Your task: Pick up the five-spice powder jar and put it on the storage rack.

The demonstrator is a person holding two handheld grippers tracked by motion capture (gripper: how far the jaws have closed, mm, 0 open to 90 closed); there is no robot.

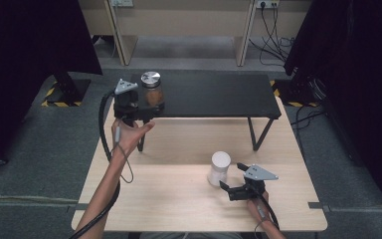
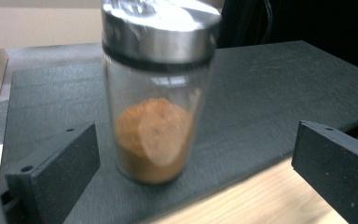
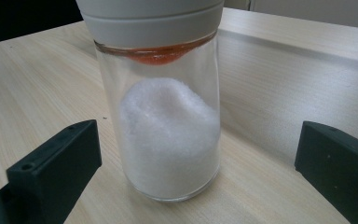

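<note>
No legible text, label, brand, number or sign on any jar or surface.

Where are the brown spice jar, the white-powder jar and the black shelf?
Spice jar [image 2: 154, 140], left gripper view, on the brown powder behind the glass.
White-powder jar [image 3: 168, 135], right gripper view, on the glass body.
Shelf [image 1: 219, 94], high view, on its bare top.
</note>
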